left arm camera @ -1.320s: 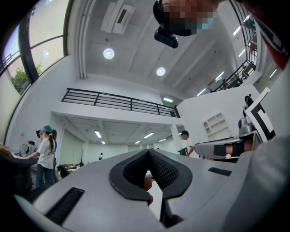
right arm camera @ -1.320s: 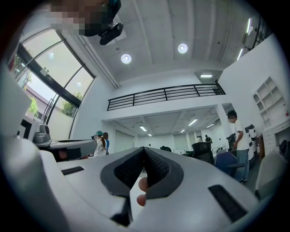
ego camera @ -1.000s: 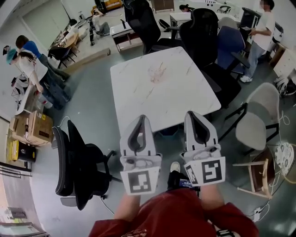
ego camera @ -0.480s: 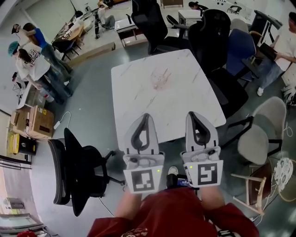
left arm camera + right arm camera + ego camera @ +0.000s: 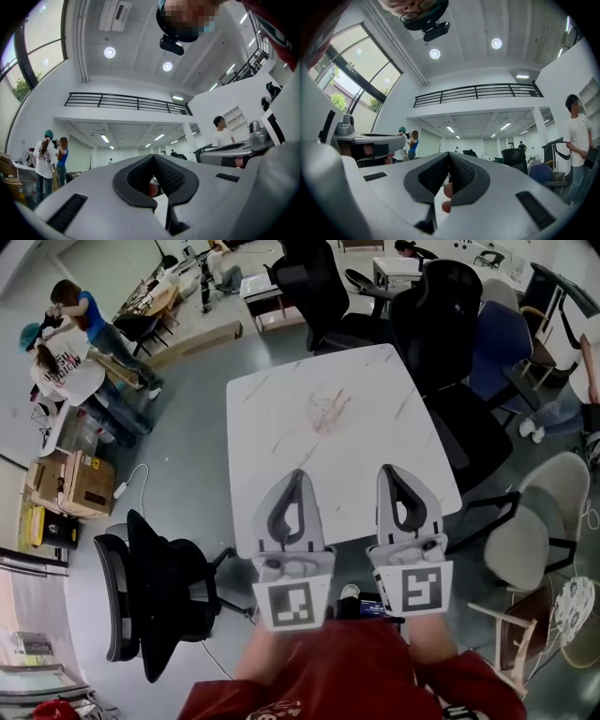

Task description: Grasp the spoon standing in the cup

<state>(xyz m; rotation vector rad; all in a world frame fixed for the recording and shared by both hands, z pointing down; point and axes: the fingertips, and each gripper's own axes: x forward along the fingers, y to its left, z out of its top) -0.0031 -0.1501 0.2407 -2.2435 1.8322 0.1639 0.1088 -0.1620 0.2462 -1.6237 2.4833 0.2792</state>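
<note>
Head view: both grippers held up side by side, close to the body, tips over the near edge of the white marble table. Left gripper sits toward the near-left corner, right gripper toward the near-right corner. Faint reddish stain past table centre. Black office chair off the left edge, more chairs along the far and right edges. Spoon and cup: can't locate, no view shows them.

Left gripper view: fingers closed tip to tip, nothing gripped. Camera looks up at the ceiling and a balcony railing.

Right gripper view: fingers also pressed together at the tips, nothing gripped. Same railing, big window on the left.
</note>
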